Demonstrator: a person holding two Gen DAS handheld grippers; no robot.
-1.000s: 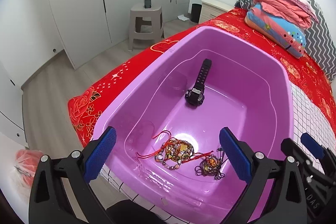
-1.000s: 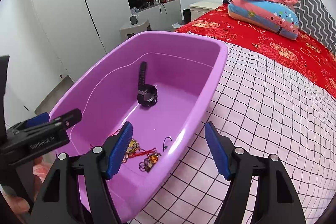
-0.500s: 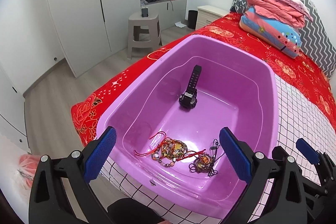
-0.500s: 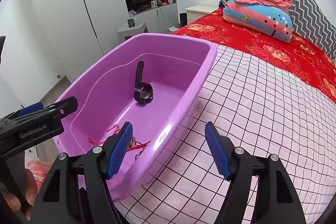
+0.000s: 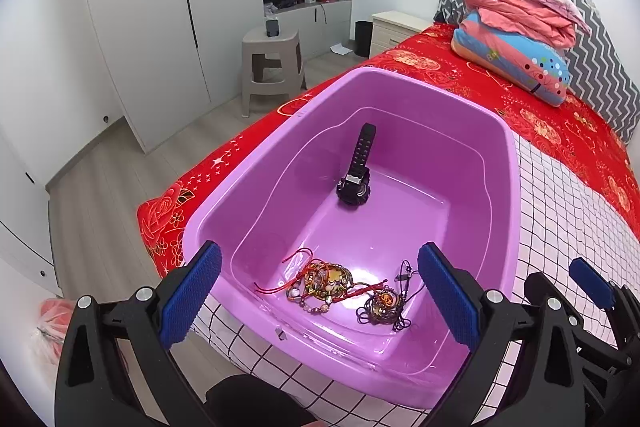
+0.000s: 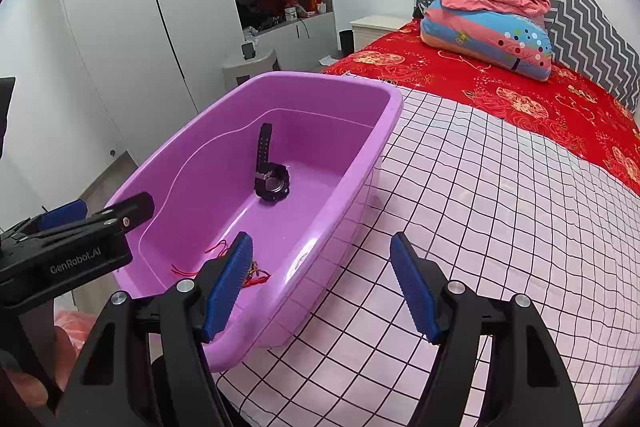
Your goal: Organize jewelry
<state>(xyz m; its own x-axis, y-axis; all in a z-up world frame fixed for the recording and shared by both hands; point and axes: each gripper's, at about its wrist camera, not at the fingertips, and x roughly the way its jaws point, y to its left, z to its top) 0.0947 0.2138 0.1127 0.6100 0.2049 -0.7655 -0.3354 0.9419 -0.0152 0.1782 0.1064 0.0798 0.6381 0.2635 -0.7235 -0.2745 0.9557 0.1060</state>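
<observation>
Watch behind bracelets; both in tub.

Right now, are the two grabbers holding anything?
Left gripper: jaws open, holding nothing, above the purple tub.
Right gripper: jaws open, holding nothing.

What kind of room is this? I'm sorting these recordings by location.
A bedroom, almost certainly. The purple tub holding the jewelry sits on a bed with a red floral bedspread, folded quilts are stacked at the headboard, and a nightstand and built-in wardrobe stand beyond.
</observation>
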